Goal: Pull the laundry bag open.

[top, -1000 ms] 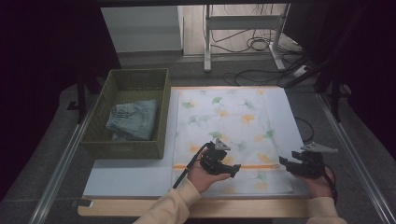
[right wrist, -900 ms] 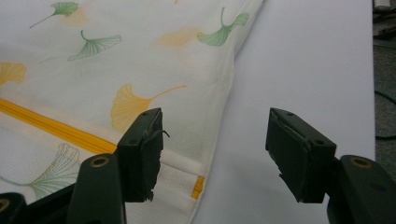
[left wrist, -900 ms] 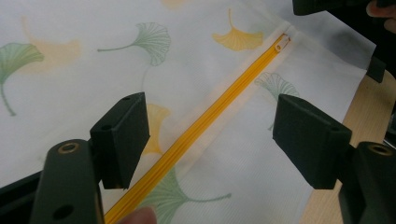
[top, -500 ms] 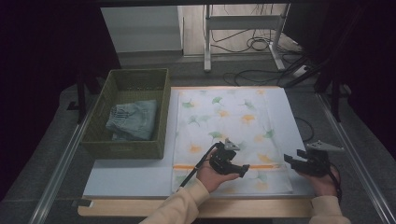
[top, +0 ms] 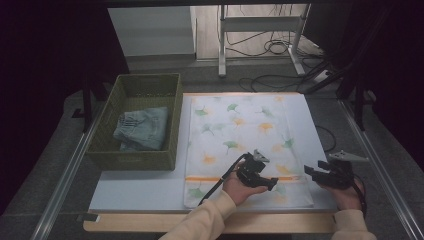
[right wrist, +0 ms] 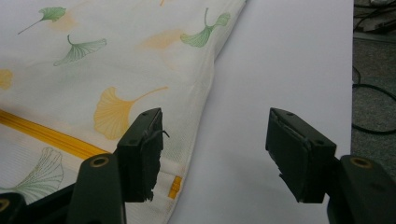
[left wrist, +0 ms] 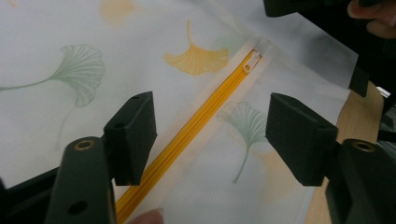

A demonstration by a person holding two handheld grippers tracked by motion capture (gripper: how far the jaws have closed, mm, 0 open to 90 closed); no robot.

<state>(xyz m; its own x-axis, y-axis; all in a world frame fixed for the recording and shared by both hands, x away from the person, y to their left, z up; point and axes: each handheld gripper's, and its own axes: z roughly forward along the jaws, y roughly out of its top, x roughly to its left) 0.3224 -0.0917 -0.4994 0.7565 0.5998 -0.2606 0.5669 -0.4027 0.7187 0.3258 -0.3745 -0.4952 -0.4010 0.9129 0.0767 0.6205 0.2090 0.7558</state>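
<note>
Orange zipper runs across the near end of a leaf-printed mesh bag lying flat on the table. The left claw hovers over it, jaws apart but just closing, pinching nothing. The right claw stands spread at the bag's right edge. A green basket holding folded denim sits left.

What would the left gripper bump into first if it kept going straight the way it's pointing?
Most likely the leaf-printed mesh bag lying on the white board. The left gripper, its jaws open and just narrowing with nothing between them, straddles the bag's orange zipper, so the zipper looks first, though depth is unclear.
</note>
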